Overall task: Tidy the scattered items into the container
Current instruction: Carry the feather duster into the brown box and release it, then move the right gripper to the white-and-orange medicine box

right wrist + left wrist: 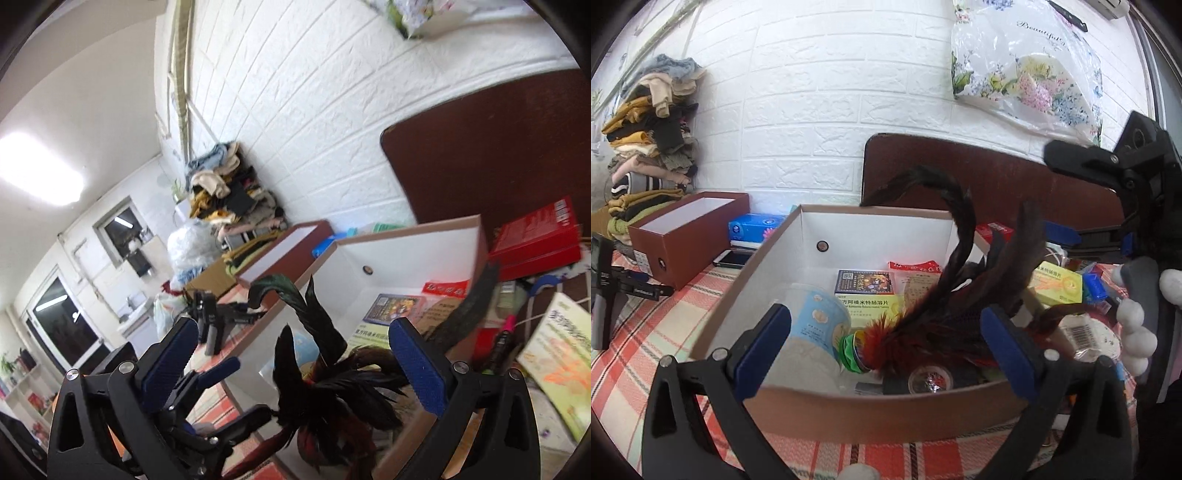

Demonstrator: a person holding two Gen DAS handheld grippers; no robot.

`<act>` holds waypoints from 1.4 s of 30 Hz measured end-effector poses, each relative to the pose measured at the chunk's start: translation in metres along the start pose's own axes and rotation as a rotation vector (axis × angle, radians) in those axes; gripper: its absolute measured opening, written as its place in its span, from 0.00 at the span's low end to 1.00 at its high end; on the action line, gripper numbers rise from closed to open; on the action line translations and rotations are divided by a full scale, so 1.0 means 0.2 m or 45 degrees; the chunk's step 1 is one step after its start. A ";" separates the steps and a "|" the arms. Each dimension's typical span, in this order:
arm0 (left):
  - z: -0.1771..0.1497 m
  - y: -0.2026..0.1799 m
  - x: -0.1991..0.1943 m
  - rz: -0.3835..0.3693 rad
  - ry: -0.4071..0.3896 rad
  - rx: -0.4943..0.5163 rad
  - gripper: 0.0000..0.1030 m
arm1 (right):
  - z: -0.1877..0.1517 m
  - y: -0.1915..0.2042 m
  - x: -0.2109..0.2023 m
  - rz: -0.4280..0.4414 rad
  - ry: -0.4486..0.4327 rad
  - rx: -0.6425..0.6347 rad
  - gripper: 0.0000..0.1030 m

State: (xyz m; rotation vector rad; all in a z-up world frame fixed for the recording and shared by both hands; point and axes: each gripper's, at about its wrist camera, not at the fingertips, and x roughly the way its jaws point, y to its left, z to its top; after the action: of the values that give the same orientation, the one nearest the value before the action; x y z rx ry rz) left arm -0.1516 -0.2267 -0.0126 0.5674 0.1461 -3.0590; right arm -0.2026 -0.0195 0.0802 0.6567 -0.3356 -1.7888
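A brown box with a white inside (775, 240) stands on the plaid cloth. In it lie a feather shuttlecock (886, 343) with dark and red feathers, a paper cup (820, 325), medicine boxes (871, 306) and a tape roll (929, 380). My left gripper (886, 332) is open over the box's near wall, its jaws on either side of the shuttlecock without touching it. My right gripper (291, 354) is open above the shuttlecock (332, 391) and the box (406, 254). In the left wrist view the right gripper's body (1126, 206) is at the right.
A smaller brown box (687, 236), a blue tissue pack (753, 229) and a phone (733, 258) lie left of the box. A yellow medicine box (1056, 284), a red box (535, 240) and small items lie to the right. Folded clothes (650, 147) are stacked at the wall.
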 end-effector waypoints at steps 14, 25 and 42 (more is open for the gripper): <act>0.08 -0.53 -0.48 -0.151 -0.109 0.066 1.00 | -0.09 0.08 -0.91 -0.136 -0.210 0.087 1.00; -0.09 -1.01 -0.45 -0.349 0.063 0.222 1.00 | -0.39 -0.14 -1.35 -0.239 -0.157 0.331 1.00; -0.24 -1.07 -0.29 -0.403 0.288 0.169 1.00 | -0.58 -0.35 -1.11 -0.105 0.061 0.592 1.00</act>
State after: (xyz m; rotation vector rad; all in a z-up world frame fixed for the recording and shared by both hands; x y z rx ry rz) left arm -0.0899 -0.0083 -0.0171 0.9883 0.0398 -3.3153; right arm -0.1446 0.2242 0.0081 1.0495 -0.7121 -1.7816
